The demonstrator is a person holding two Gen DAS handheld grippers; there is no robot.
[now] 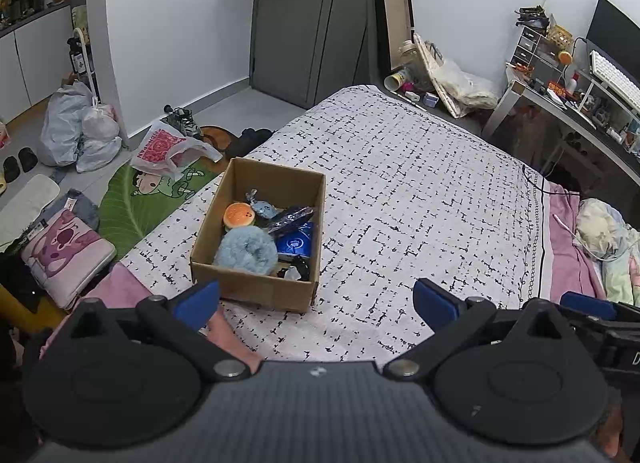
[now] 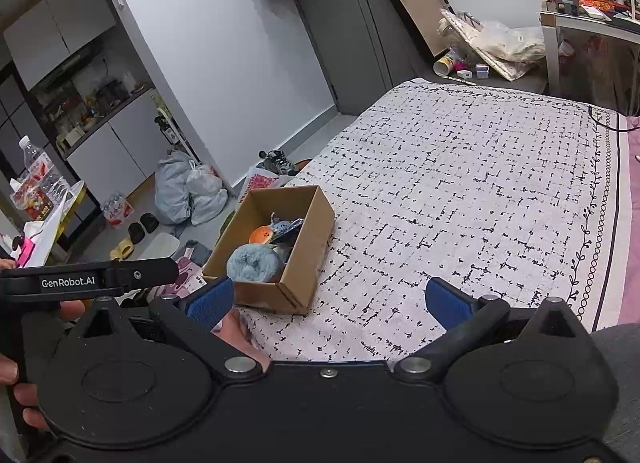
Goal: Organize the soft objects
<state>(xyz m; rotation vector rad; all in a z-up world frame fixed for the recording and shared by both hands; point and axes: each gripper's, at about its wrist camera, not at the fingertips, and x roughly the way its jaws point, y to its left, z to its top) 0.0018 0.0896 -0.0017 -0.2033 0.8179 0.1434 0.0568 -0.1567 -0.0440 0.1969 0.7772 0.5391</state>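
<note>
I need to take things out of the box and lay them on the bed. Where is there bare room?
The bedspread is bare right of the cardboard box, out to its vine-pattern border, and beyond the box toward the far edge. The box itself is crowded: fluffy blue ball, burger toy, dark packets. Both grippers hang open, empty.

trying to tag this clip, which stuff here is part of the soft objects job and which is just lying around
Part of the job:
- cardboard box on the bed
- fluffy blue plush inside it
- burger toy inside it
- left gripper and right gripper, both open and empty

Just lying about:
- plastic bags on the floor
- green cartoon mat
- slippers
- cluttered desk
</note>
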